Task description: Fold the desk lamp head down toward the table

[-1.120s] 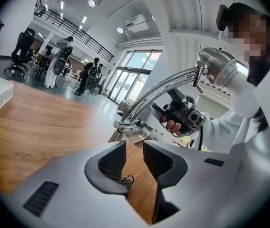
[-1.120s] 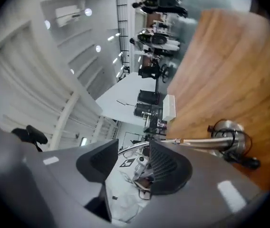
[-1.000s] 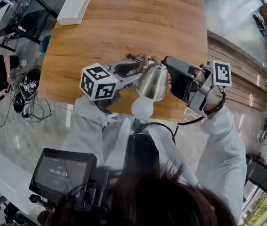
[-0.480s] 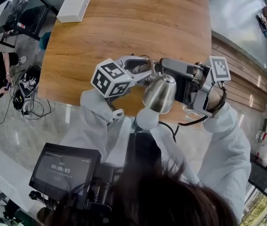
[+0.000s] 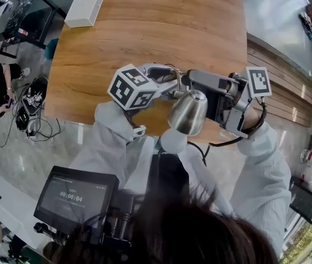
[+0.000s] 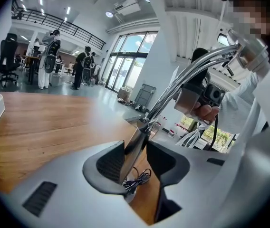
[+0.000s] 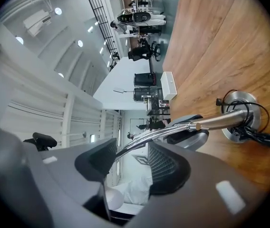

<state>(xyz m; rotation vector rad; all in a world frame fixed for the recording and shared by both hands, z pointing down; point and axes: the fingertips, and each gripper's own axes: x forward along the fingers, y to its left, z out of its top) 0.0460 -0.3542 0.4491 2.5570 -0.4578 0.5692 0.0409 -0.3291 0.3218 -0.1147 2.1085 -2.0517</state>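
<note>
At the tabletop's 6 o'clock edge in the head view stands the desk lamp, not folded down. The chrome lamp head is tilted. Its mouth and white bulb face roughly 7 o'clock, out past the tabletop edge toward the person.

The left gripper is at the lamp's 9 o'clock in the head view. In the left gripper view its fingers straddle the lamp's lower post and are closing. The post lies against the finger at its 9 o'clock, with a gap to the other finger, so it is not clamped.

The right gripper is at the lamp's 3 o'clock in the head view. In the right gripper view its fingers are spread and opening. The thin curved arm of the lamp passes between them, and neither pad presses on it.

The round base sits flat on the wood at 3 o'clock in the right gripper view. A black cord is bunched against the base.

A white box sits at the tabletop's 11 o'clock corner, well apart from the lamp.
</note>
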